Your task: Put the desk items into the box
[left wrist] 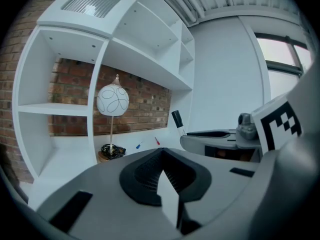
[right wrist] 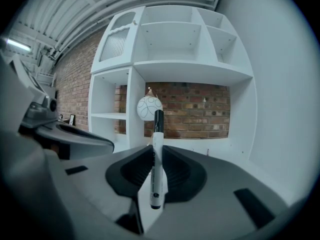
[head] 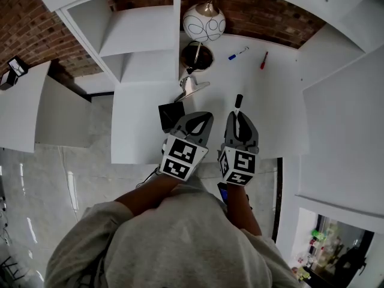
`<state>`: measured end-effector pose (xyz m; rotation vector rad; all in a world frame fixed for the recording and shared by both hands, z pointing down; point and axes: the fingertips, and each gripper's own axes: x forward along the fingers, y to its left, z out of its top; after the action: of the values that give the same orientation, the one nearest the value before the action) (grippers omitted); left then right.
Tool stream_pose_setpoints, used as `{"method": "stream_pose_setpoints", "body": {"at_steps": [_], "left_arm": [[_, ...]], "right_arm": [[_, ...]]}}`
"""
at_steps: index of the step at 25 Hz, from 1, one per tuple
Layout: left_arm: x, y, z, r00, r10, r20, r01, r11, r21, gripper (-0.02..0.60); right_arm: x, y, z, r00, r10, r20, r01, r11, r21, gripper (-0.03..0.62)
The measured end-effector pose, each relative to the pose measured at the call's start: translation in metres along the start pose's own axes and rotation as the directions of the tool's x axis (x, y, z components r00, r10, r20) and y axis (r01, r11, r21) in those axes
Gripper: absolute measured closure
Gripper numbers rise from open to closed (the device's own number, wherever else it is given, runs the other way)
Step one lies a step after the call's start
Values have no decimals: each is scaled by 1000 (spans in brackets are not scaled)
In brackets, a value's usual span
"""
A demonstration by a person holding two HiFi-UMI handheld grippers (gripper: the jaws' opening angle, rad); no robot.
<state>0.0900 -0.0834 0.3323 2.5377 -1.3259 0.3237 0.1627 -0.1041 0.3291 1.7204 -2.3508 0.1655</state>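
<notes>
Head view: my right gripper clamps a marker below the lamp; blue pen, red pen lie right of the lamp
Left gripper view: left gripper jaws together, empty
Right gripper view: marker stands upright before the lamp

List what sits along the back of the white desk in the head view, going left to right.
Globe lamp → blue pen → red pen. The coiled cable at the lamp's foot overlaps the lamp, so it is left out of the order.
</notes>
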Motion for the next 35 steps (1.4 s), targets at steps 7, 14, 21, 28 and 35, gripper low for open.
{"method": "stream_pose_setpoints", "body": {"at_steps": [7,14,21,28,35], "left_arm": [[-22,24,-5,998,59,7,-59,998,-18,572],[-41,48,-6,993,117,12,-116,993,-35,572],[-59,70,-11,984,178,8,-177,983,-55,572],[-74,92,-21,968,249,-8,-249,966,-73,572],[-90,113,-30,945,327,-25,-328,940,-91,572]], "right_arm": [[8,35,11,997,68,28,-68,997,-22,520],[19,67,19,990,136,43,-134,990,-37,520],[29,96,22,977,207,51,-205,978,-42,520],[41,127,17,952,301,56,-299,953,-42,520],[55,162,9,912,406,54,-402,913,-66,520]]}}
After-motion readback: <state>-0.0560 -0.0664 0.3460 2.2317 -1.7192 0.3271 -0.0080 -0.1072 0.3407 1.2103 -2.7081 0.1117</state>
